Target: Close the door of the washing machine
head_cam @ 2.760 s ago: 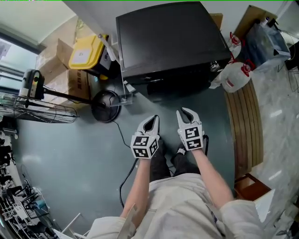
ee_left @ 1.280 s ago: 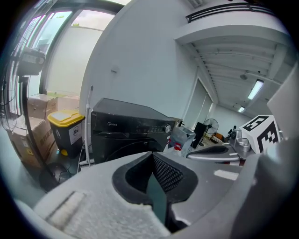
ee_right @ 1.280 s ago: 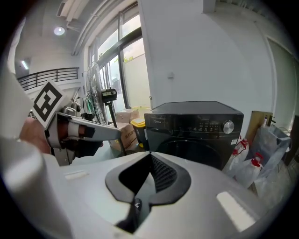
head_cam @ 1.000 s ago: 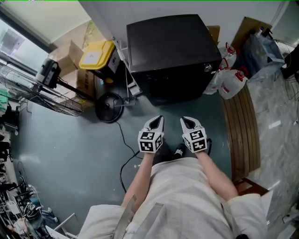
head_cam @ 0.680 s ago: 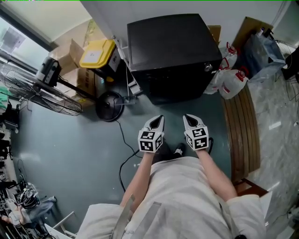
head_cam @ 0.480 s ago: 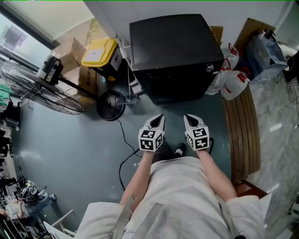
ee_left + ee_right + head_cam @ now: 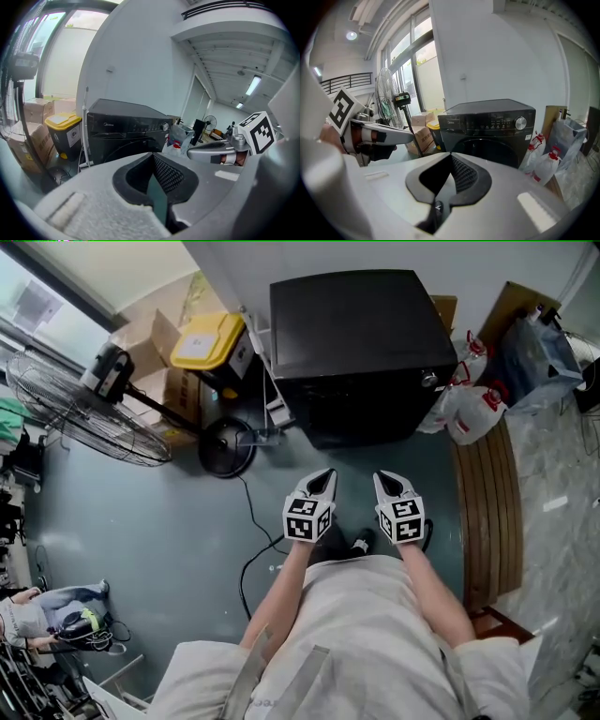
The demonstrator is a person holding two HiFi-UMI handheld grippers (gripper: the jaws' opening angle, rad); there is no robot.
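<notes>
The black front-loading washing machine [image 7: 356,343] stands against the wall ahead of me. Its round door [image 7: 492,151] looks flush with the front in both gripper views. My left gripper [image 7: 323,476] and right gripper [image 7: 385,480] hang side by side close to my body, a step short of the machine and touching nothing. Both are shut with nothing between the jaws. In the left gripper view the left gripper [image 7: 152,158] points at the washing machine [image 7: 126,131], with the right gripper [image 7: 211,151] beside it. The right gripper [image 7: 451,157] likewise faces the washing machine [image 7: 487,124].
A standing fan [image 7: 84,409], a yellow-lidded bin [image 7: 208,338] and cardboard boxes [image 7: 141,334] are left of the machine. White detergent bottles [image 7: 473,413] and a slatted wooden bench [image 7: 487,502] are on the right. A cable [image 7: 248,521] runs across the floor.
The head view has drifted, so the fan shows more fully and a crouching person has come into view at the lower left. Both grippers have stayed shut and almost still.
</notes>
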